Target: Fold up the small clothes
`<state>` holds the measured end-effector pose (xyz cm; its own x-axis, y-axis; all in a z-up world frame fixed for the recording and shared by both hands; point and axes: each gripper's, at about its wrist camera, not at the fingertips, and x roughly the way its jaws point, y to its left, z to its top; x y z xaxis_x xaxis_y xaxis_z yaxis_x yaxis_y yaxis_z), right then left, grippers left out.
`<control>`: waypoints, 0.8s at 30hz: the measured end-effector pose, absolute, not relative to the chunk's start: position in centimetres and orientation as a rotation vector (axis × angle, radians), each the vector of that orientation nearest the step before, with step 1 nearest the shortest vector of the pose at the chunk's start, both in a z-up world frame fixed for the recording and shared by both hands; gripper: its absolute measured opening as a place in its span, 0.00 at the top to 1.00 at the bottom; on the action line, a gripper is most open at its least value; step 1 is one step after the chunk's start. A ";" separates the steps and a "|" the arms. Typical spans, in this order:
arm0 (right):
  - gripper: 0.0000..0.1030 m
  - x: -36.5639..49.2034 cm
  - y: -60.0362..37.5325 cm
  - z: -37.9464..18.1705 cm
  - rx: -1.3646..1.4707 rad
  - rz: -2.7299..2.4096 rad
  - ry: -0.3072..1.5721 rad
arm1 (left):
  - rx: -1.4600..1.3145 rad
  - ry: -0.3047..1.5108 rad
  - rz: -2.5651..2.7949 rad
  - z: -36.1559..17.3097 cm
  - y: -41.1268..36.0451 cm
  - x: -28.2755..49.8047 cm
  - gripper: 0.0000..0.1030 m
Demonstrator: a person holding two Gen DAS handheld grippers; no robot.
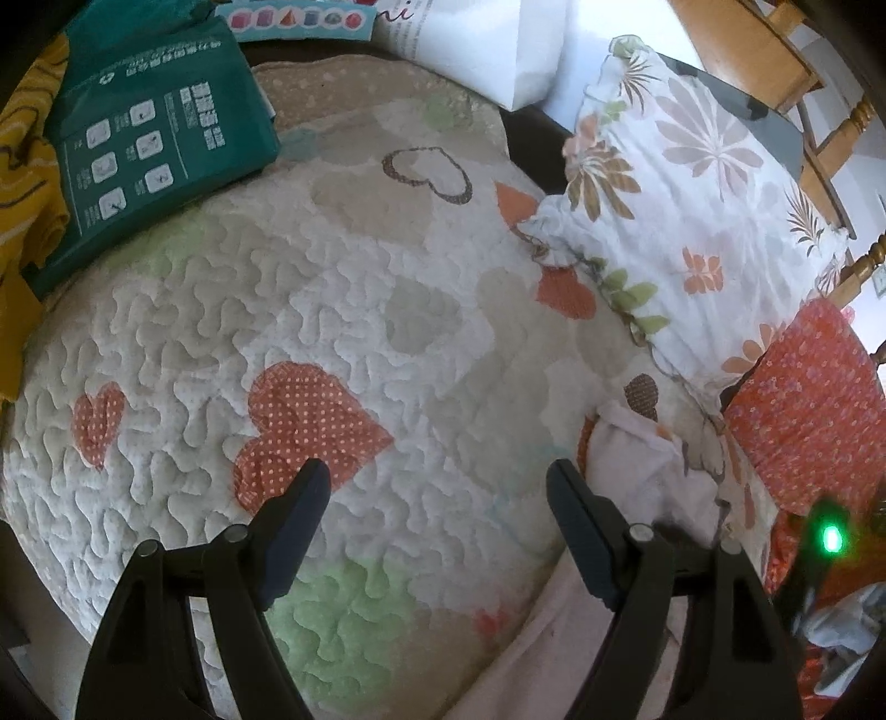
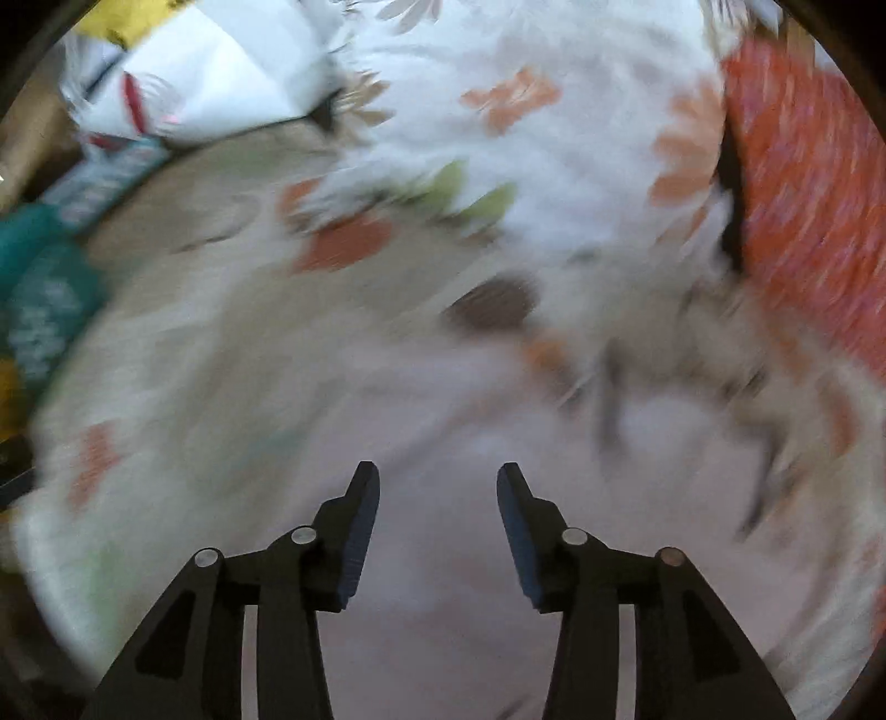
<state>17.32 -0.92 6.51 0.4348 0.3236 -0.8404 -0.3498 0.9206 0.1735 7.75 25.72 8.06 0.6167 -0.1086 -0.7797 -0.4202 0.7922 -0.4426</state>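
Note:
A small pale pink garment (image 1: 637, 471) lies crumpled on the heart-patterned quilt (image 1: 343, 310), at the lower right of the left wrist view, running down under my right finger (image 1: 581, 531). My left gripper (image 1: 437, 471) is open and empty above the quilt, with the garment just right of it. In the right wrist view, which is motion-blurred, my right gripper (image 2: 437, 476) is open and empty above the same pink cloth (image 2: 443, 581), which fills the lower middle.
A floral pillow (image 1: 692, 210) lies at the right, and an orange flowered cloth (image 1: 808, 410) beside it. A green package (image 1: 149, 138) and a yellow cloth (image 1: 27, 183) lie at the far left. A white paper bag (image 1: 498, 44) and wooden furniture (image 1: 775, 50) are behind.

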 end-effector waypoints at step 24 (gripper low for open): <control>0.94 14.1 3.7 0.8 0.528 0.674 1.232 | -0.653 0.872 0.252 8.5 27.6 6.5 0.23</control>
